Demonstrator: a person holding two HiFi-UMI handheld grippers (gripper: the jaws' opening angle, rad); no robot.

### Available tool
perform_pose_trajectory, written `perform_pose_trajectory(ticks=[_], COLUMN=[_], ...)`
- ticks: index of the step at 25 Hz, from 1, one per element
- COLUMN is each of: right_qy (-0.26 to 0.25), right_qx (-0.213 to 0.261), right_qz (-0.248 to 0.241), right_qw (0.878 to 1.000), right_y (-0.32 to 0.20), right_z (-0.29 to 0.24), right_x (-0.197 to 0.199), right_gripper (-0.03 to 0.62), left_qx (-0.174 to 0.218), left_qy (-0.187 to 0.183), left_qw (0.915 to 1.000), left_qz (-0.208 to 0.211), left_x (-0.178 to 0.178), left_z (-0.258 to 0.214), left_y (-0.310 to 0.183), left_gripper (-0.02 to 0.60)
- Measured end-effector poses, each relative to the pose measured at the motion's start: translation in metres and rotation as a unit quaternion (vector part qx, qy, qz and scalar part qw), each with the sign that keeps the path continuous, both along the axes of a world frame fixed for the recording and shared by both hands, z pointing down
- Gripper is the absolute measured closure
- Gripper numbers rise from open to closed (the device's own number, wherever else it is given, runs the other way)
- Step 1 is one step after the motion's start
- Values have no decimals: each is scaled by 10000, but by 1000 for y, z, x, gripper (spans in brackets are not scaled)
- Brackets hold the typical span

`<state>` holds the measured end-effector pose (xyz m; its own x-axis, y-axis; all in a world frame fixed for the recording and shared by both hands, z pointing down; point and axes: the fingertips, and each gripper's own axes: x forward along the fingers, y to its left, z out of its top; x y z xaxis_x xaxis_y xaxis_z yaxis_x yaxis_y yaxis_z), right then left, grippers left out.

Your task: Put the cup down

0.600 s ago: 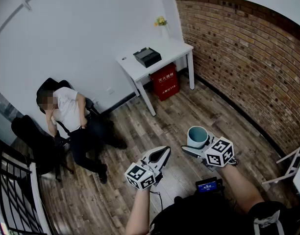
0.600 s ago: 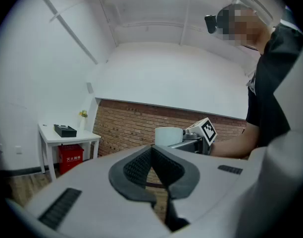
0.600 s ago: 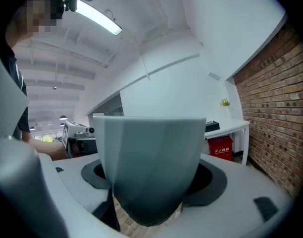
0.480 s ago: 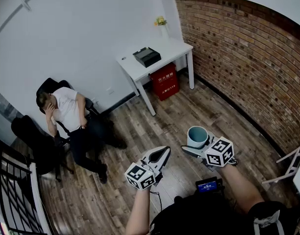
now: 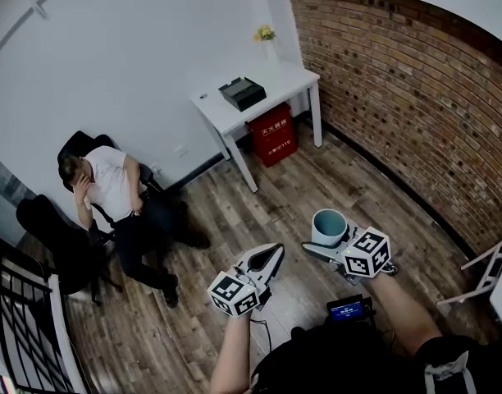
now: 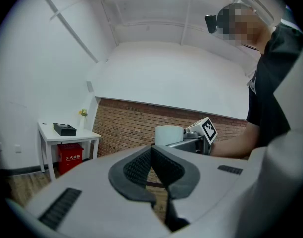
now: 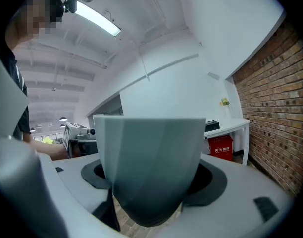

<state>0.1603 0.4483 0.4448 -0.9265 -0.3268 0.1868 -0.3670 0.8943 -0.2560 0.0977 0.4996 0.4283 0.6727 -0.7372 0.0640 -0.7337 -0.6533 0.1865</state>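
A pale blue-green cup (image 5: 329,227) stands upright in my right gripper (image 5: 323,240), which is shut on it, high above the wooden floor. In the right gripper view the cup (image 7: 150,168) fills the middle, with the grey pads pressed on both of its sides. My left gripper (image 5: 272,257) hangs to the left of the cup at about the same height, its jaws shut with nothing between them. From the left gripper view, the cup (image 6: 168,134) and the right gripper's marker cube (image 6: 206,129) show beyond the closed pads (image 6: 141,166).
A white table (image 5: 276,89) stands against the far wall by the brick wall, with a black box (image 5: 241,93) and a small vase of flowers (image 5: 267,39) on it, and a red box (image 5: 271,133) under it. A person sits on a black chair (image 5: 79,150) at the left. A folding white frame (image 5: 489,277) is at the right edge.
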Motion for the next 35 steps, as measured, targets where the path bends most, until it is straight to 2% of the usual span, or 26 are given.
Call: perform_pose_trajectory(ticks=[22, 35], right_qy=[84, -62], right_qx=[-33, -141], right_qz=[-86, 34], right_qw=[9999, 9999], right_y=[0, -21], right_z=[7, 11], right_x=[1, 36], right_gripper=[204, 203], left_qx=[-87, -154], left_qy=[9, -113], left_qw=[10000, 9998], left_qz=[22, 41], left_x=[4, 32], left_z=[6, 7], left_y=[-3, -22], left_gripper=[574, 574])
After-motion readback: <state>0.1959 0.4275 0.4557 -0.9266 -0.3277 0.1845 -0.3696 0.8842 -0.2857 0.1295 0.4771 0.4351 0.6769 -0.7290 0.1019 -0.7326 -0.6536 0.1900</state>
